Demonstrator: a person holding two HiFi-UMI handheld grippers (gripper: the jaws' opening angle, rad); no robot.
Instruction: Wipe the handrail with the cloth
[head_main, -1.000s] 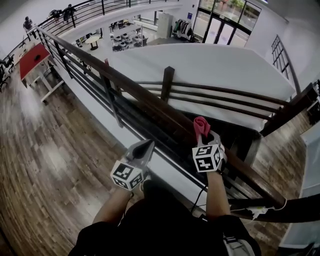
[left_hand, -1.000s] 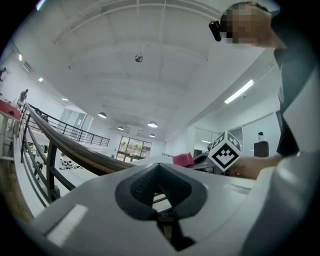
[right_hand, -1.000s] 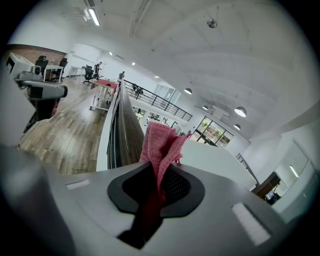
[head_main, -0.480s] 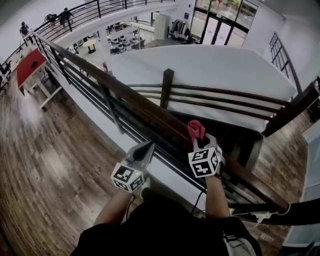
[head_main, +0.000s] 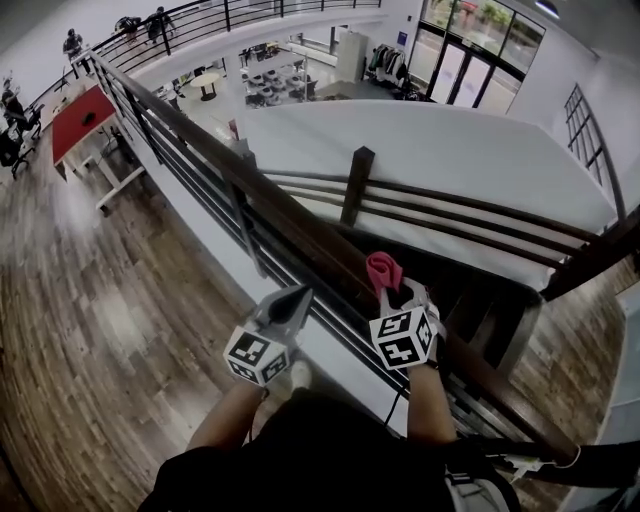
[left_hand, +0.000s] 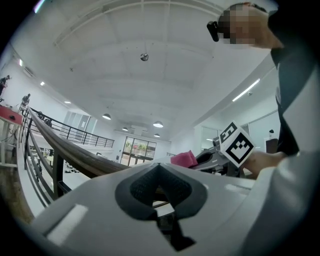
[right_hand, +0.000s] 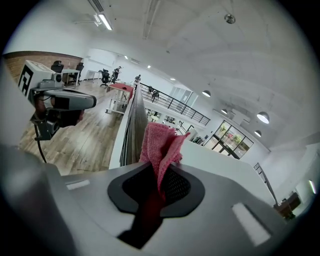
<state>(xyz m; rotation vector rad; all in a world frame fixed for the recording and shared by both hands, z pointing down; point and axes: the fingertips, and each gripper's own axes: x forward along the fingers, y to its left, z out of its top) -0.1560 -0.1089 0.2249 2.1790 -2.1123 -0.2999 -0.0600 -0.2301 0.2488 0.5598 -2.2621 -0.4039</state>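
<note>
The right gripper (head_main: 397, 296) is clamped on the pink cloth (head_main: 382, 270); in the right gripper view its jaws (right_hand: 157, 186) pinch a fold of the cloth (right_hand: 161, 142), which stands up past the tips. The left gripper (head_main: 296, 296) has its jaws pressed together on nothing (left_hand: 160, 175); it hangs just beside the railing on the floor side, apart from the right one. The wooden floor (head_main: 110, 300) fills the left of the head view. The dark wooden handrail (head_main: 290, 215) runs on a slant from upper left to lower right, with thin dark bars under it. A red table (head_main: 80, 110) stands far off by the railing. The cloth lies over the handrail's top edge at the right gripper's tips; whether it touches the wood cannot be told.
</note>
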